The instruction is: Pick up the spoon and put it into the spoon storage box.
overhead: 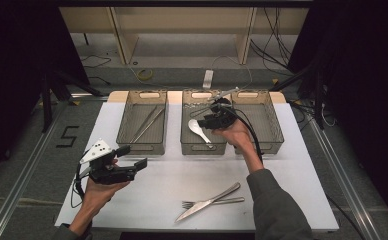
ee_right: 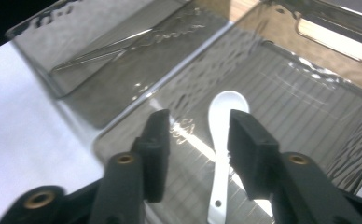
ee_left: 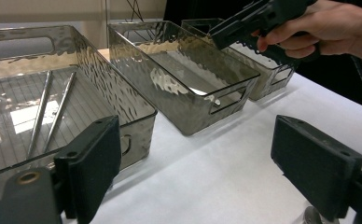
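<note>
Your right gripper hovers spread above the white spoon lying in the middle basket; your left gripper is spread too.

I see a knife crossing a fork on the desk, and two chopsticks in the left bin.

Left hand enters from the bottom left, forearm angled up and inward, holding the left gripper roughly level, pointing right and slightly away. Its jaws stand wide apart with nothing between them. Right arm, in a grey sleeve, reaches forward from the bottom right; right hand holds the right gripper tilted downward. Its jaws stand partly apart, pads clear of contact.
</note>
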Motion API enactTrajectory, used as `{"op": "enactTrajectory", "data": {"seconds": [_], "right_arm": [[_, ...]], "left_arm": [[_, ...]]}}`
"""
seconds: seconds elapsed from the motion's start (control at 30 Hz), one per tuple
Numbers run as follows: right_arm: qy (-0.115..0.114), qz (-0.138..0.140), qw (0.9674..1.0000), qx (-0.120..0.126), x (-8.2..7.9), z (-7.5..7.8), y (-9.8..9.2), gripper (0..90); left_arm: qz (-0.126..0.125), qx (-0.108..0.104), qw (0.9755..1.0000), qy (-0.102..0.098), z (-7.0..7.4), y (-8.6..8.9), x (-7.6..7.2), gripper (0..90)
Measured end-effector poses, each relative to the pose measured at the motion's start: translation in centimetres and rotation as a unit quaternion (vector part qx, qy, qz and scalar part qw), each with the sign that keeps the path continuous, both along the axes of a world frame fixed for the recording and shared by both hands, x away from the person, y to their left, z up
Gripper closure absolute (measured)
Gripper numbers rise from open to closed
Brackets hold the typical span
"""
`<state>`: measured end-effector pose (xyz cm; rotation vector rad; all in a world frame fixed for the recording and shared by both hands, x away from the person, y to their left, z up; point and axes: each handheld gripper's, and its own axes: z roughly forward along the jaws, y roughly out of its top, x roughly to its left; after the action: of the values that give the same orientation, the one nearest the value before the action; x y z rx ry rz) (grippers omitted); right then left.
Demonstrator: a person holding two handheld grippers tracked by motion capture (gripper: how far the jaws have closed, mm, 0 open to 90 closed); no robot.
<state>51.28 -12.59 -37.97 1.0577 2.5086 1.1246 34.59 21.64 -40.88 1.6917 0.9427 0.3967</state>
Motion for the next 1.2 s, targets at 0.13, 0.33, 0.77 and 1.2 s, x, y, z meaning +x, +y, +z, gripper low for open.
{"op": "enactTrajectory", "data": {"seconds": [0.13,0.33,0.77,1.2], "right_arm": [[-0.005,0.031,0.9995,0.002,-1.5,0.8,0.0,49.9],[-0.009,0.09,0.9957,-0.022,-4.4,1.3,-0.4,42.1],[0.011,0.156,0.9861,-0.057,-9.5,-0.5,-1.9,38.5],[0.03,0.195,0.9761,-0.091,-12.7,-3.0,-2.4,36.7]], "left_arm": [[0.0,0.001,1.0,-0.001,0.0,0.0,0.0,15.7],[0.002,0.0,1.0,-0.001,0.0,0.0,0.0,15.7],[0.002,0.002,1.0,-0.001,0.0,0.1,0.0,15.7],[0.0,0.004,1.0,-0.002,0.0,-0.1,0.0,15.6]]}}
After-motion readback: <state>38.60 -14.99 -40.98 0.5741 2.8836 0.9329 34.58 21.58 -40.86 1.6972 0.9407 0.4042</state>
